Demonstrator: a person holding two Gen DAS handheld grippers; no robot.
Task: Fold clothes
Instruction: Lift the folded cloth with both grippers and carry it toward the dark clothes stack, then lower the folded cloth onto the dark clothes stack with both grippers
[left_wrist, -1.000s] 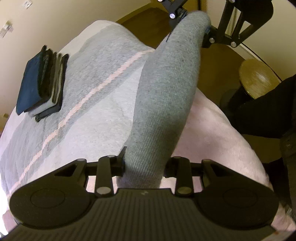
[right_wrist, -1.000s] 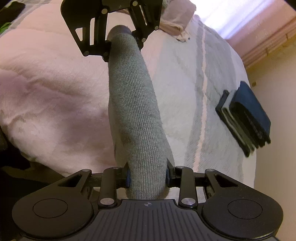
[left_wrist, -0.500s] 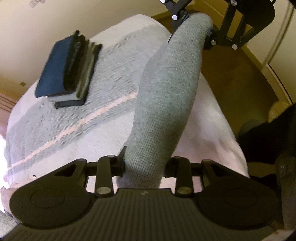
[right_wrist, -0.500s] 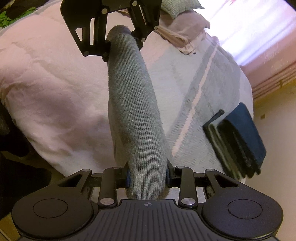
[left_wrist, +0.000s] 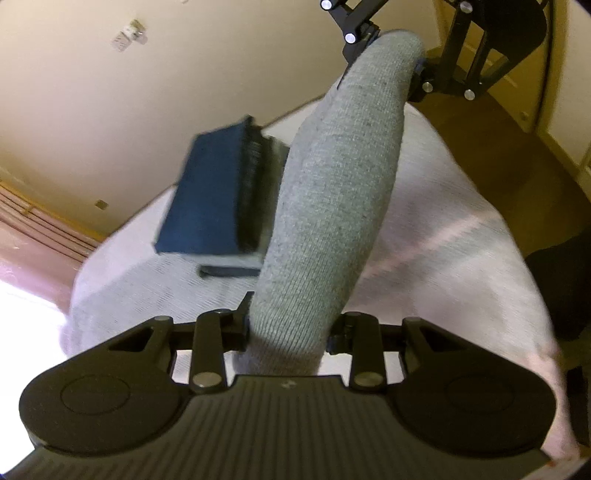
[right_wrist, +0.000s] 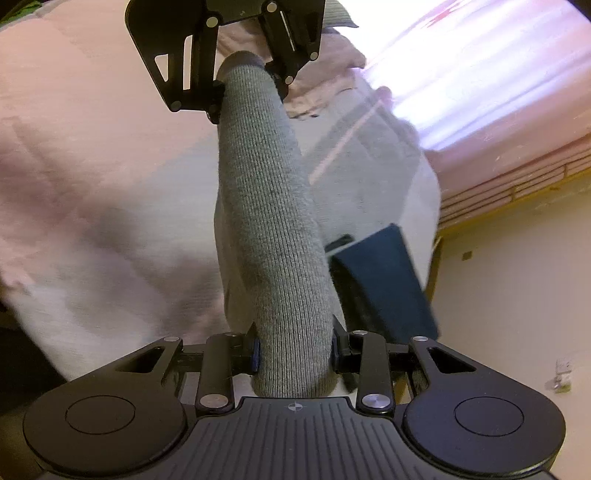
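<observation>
The grey knitted garment (left_wrist: 332, 206) is folded into a long, thick band and hangs in the air between the two grippers, above the bed (left_wrist: 461, 258). The left gripper (left_wrist: 288, 332) pinches one end of it between its pads, and the right gripper (right_wrist: 295, 350) pinches the other end in the same way. In each wrist view the other gripper is visible at the far end of the band, so the cloth is stretched between them and does not touch the bed cover.

A stack of folded clothes (left_wrist: 218, 195), dark blue on top with black and grey layers under it, already lies on the striped part of the bed near the wall. So part of the task is done. The grey piece seems folded too, though the pictures are blurred and I cannot see how many layers it has or whether its edges are even.

What is left, in my judgement, is to lay this piece on or beside the stack and release it. Some pinkish cloth (right_wrist: 325, 74) lies crumpled farther up the bed; it may be another item to fold.
</observation>
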